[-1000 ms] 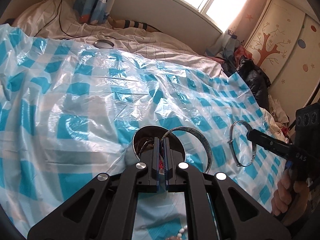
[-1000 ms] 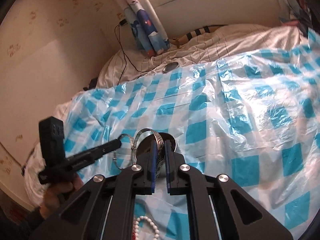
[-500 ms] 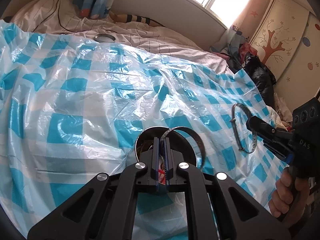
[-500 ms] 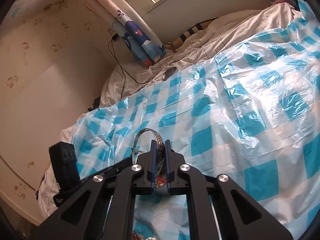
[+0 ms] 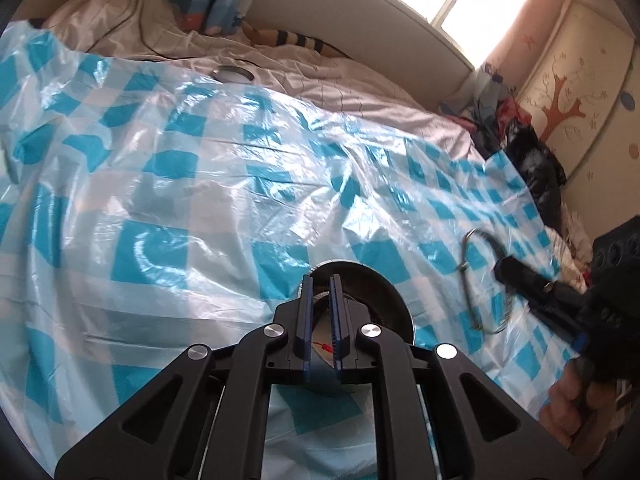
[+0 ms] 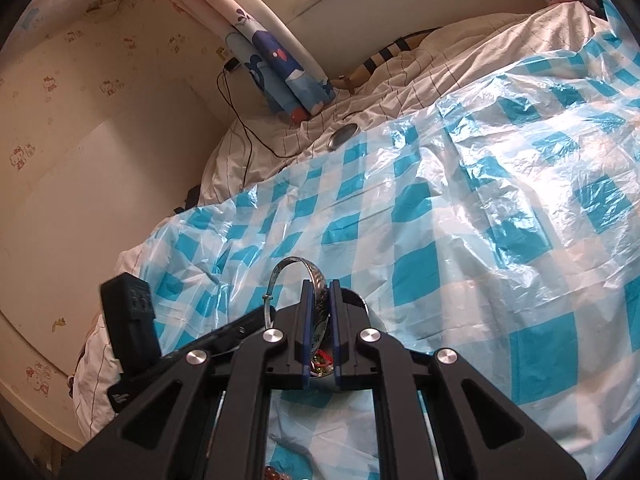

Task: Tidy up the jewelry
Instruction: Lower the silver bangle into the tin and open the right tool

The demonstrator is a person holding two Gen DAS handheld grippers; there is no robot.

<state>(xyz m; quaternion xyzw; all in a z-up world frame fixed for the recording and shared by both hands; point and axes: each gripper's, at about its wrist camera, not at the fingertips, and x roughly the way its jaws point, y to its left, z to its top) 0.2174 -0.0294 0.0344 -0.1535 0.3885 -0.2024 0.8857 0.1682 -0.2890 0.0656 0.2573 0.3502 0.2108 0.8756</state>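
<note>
Gripping an engraved silver bangle (image 6: 318, 292) between near-closed jaws, the right gripper (image 6: 319, 320) holds it upright above the blue-checked sheet (image 6: 460, 208), near its lower edge; the left gripper (image 5: 320, 316), fingers (image 5: 306, 312) narrowly parted, poised over a metal bowl (image 5: 372, 292) on the sheet; whether these jaws clasp anything cannot be told; bowl contents mostly hidden; beads (image 6: 276, 473) beside the sheet's lower edge.

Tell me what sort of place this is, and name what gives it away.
Most likely a child's bedroom. A bed with white pinstriped bedding lies under a blue-and-white checked plastic sheet, a cartoon-printed blue curtain hangs by the window, and a cream wardrobe painted with a brown tree stands alongside.
</note>
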